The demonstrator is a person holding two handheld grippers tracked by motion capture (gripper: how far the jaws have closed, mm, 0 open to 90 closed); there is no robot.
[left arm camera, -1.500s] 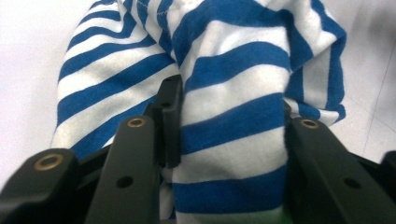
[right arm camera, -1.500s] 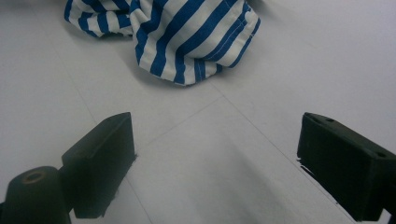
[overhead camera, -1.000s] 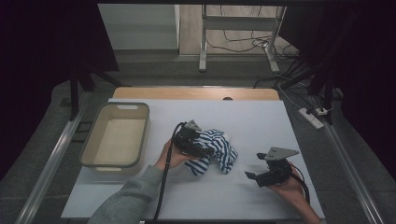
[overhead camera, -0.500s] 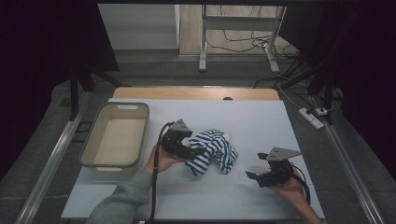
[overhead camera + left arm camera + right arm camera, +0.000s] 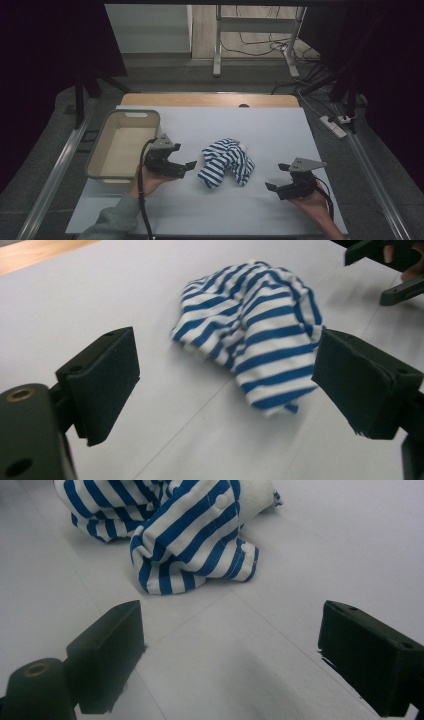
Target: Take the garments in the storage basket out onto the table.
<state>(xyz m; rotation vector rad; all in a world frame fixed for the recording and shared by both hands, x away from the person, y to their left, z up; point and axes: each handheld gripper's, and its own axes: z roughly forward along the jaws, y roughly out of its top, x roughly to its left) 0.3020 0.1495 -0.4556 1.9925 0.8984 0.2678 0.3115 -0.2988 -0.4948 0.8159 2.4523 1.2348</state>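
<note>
Both grippers — left gripper point(image 5: 187, 165) and right gripper point(image 5: 270, 187) — gape wide and empty either side of the crumpled striped garment point(image 5: 225, 161) lying mid-table point(image 5: 280, 130), so the approach is underway — next, close in and pinch an edge.

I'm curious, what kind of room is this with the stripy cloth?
Probably a lab set up for recording: dark curtains ring the white table, cables trail on the floor, and hand-held grippers flank the cloth.

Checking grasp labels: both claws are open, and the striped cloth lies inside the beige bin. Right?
Not quite. The high view shows the striped cloth on the white table, beside the beige bin, between the open left claw and right claw.
</note>
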